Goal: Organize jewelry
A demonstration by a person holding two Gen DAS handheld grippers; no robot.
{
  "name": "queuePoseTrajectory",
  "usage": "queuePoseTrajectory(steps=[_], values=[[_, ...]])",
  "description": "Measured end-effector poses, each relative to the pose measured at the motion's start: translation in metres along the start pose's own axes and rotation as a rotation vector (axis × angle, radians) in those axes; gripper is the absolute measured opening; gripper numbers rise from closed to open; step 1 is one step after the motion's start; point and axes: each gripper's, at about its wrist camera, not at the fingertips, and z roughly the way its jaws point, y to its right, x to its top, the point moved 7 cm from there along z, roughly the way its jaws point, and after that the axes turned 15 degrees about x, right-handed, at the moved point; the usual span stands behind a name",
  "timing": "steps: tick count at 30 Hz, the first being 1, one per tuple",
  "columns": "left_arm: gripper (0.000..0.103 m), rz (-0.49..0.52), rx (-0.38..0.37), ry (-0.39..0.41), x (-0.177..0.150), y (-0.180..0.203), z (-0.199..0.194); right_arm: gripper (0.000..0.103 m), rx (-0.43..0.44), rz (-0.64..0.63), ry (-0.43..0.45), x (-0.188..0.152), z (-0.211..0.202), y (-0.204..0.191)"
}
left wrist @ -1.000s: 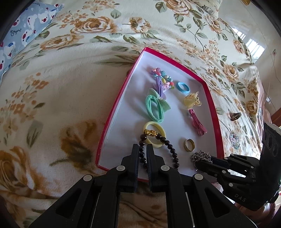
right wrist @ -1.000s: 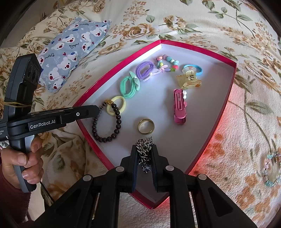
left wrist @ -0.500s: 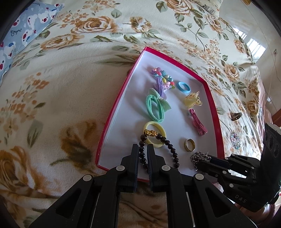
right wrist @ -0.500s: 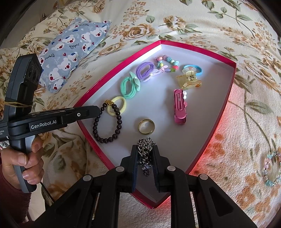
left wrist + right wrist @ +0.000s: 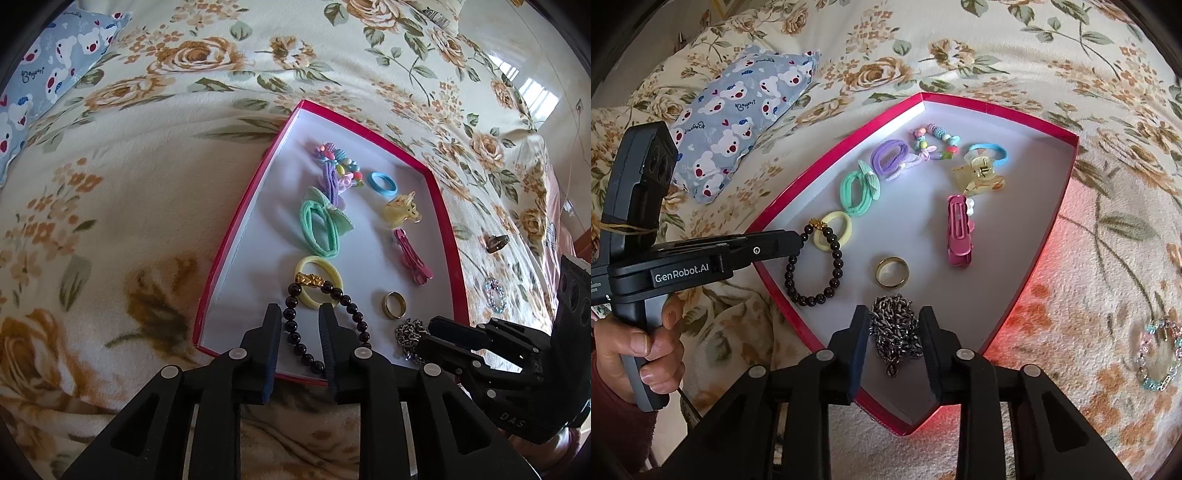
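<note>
A red-rimmed box [image 5: 236, 243] [image 5: 1067, 192] lies on the bed and holds jewelry and hair ties. My left gripper [image 5: 300, 314] is open, its jaws either side of the dark bead bracelet [image 5: 291, 325] [image 5: 812, 273], which lies on the box floor at the near corner. My right gripper [image 5: 894, 317] is open around a silver chain [image 5: 895, 332] [image 5: 408, 332] heaped on the box floor. A gold ring [image 5: 892, 272] [image 5: 393, 304], pink clip [image 5: 958, 229], yellow tie [image 5: 834, 230], green tie [image 5: 858, 190], purple tie [image 5: 890, 160], blue tie [image 5: 991, 151] and yellow claw clip [image 5: 979, 177] lie in the box.
On the floral blanket outside the box lie a pastel bead bracelet [image 5: 1160, 354] [image 5: 495, 295] and a small dark clip [image 5: 496, 243]. A blue bear-print pillow [image 5: 738, 114] sits at the far left.
Both grippers have opened. The left let go of the bead bracelet and the right let go of the silver chain; both pieces now rest on the box floor.
</note>
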Motion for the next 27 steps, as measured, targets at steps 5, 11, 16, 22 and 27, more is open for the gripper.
queuePoseTrajectory(steps=[5,11,16,22,27], values=[[0.038,-0.007,-0.007,0.009,0.002,0.001,-0.006,0.038,0.003,-0.002,0.010,0.001,-0.004,-0.001],[0.060,-0.031,-0.020,0.037,0.005,-0.004,-0.020,0.051,-0.009,-0.024,0.044,0.002,-0.016,-0.002],[0.084,-0.098,-0.044,0.082,0.005,-0.015,-0.041,0.070,-0.006,-0.028,0.124,0.005,-0.035,-0.002],[0.098,-0.208,-0.071,0.096,-0.011,-0.033,-0.057,0.084,0.024,-0.007,0.262,0.009,-0.062,0.000],[0.100,-0.218,-0.032,0.096,-0.031,-0.037,-0.064,0.086,0.032,-0.001,0.324,0.005,-0.072,0.000]])
